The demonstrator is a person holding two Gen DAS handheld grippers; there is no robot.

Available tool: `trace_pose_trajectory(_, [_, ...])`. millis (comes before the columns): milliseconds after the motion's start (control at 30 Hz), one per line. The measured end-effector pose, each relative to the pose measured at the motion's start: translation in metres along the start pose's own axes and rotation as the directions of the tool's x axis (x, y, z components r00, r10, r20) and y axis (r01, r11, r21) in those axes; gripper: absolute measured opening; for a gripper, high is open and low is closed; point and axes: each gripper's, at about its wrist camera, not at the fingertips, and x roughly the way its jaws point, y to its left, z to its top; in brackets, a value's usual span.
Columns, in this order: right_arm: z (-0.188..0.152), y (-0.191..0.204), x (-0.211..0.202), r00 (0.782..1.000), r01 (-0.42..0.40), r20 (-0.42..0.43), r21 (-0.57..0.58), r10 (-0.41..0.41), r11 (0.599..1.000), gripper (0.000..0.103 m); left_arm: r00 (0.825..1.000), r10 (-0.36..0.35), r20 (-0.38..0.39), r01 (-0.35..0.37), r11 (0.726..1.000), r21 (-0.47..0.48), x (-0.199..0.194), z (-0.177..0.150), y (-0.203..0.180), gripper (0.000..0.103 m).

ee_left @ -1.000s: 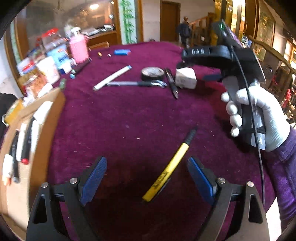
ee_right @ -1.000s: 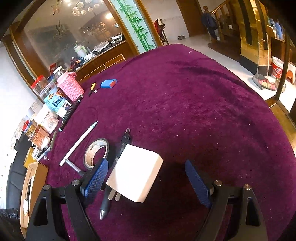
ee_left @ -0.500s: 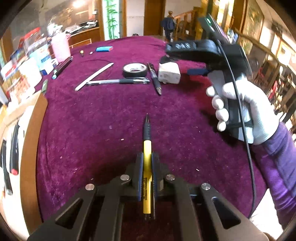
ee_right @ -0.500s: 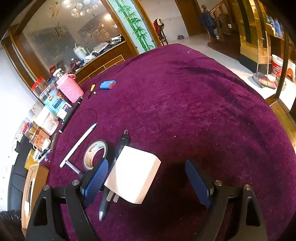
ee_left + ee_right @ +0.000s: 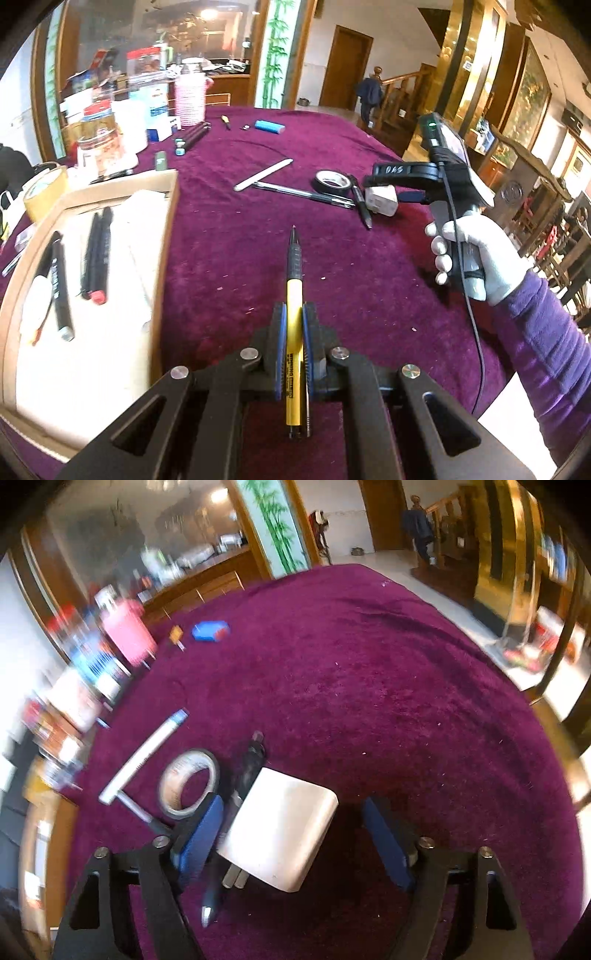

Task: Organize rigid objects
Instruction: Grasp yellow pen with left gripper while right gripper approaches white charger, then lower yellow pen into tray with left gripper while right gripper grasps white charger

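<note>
**Yellow pen pinched, white plug between closing jaws**

Purple velvet cloth [image 5: 229, 258] is spread over the whole table. The left gripper [image 5: 293, 354] is pressed tight on a yellow pen [image 5: 294, 332]. The pen is held along the blue pads [image 5: 280, 350], with its black tip pointing away, up off the cloth.

A flat cardboard tray [image 5: 168, 258] is seen left of the yellow pen. Black markers [image 5: 96, 251] are laid inside it on white paper, and one of them has a red end.

Past the pen's tip, a small group of things is lying on the cloth. A white charger plug [image 5: 280, 830] is found there, with its metal prongs pointing toward the right wrist camera. The right gripper [image 5: 291, 834] is set around the plug, and its jaws are closing. The plug is between the jaws. The left pad looks close beside it, and a gap is still seen at the right pad. A dark pen [image 5: 236, 812] is lying just left of the plug, partly under it. A roll of tape [image 5: 188, 782] is next to that pen, and a white stick [image 5: 144, 753] and a thin pen [image 5: 303, 192] are further left of the roll.

The right gripper is held by a hand in a white glove [image 5: 476, 251] with a purple sleeve [image 5: 543, 339].

Far behind the plug, a blue lighter [image 5: 210, 631] and a pink cup [image 5: 127, 635] are seen.
</note>
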Motion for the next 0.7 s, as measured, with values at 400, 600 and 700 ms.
trace_pose_trajectory(400, [-0.012, 0.0, -0.026, 0.997, -0.07, -0.014, 0.038, 0.07, 0.997, 0.056, 0.995, 0.06, 0.081, -0.047, 0.987, -0.155, -0.046, -0.014, 0.072, 0.008])
trace_pose_trajectory(600, [-0.025, 0.009, -0.056, 0.986, -0.165, 0.03, 0.031, 0.164, 0.986, 0.053, 0.989, 0.134, 0.061, -0.112, 0.955, -0.276, -0.054, -0.03, 0.123, 0.008])
trace_pose_trajectory(700, [-0.031, 0.025, -0.068, 0.976, -0.213, 0.041, 0.006, 0.212, 0.977, 0.054, 0.986, 0.161, 0.047, -0.14, 0.942, -0.304, -0.056, -0.035, 0.135, 0.008])
